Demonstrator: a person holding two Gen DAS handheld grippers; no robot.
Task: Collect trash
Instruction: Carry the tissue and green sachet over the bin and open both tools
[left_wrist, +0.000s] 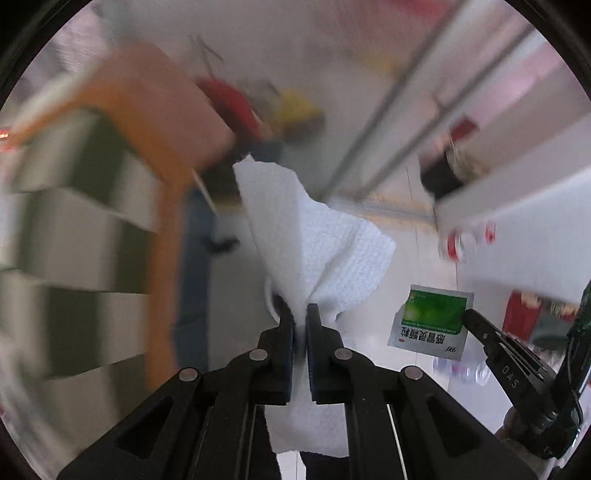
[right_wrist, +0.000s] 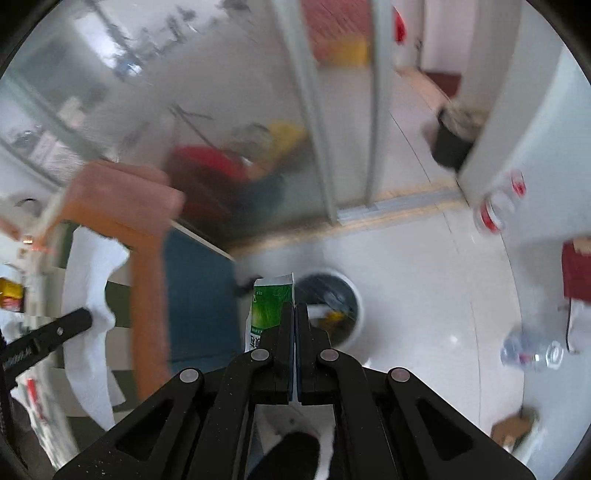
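Observation:
My left gripper (left_wrist: 300, 314) is shut on a white paper towel (left_wrist: 314, 236) that stands up above the fingertips. In the right wrist view the same towel (right_wrist: 92, 291) hangs at the left, held by the left gripper's finger (right_wrist: 55, 330). My right gripper (right_wrist: 295, 312) is shut on a green and white medicine sachet (right_wrist: 269, 302). That sachet (left_wrist: 432, 317) also shows in the left wrist view, pinched by the right gripper's fingertip (left_wrist: 480, 325). A white trash bin (right_wrist: 332, 306) with a dark liner stands on the floor just beyond the right gripper.
An orange chair (left_wrist: 147, 122) and a green and white checked cloth (left_wrist: 74, 229) are at the left. A clear plastic bottle (right_wrist: 532, 354) lies on the white tiled floor (right_wrist: 424, 288) at the right. A black bin (right_wrist: 450, 140) stands by a white wall. The background is motion-blurred.

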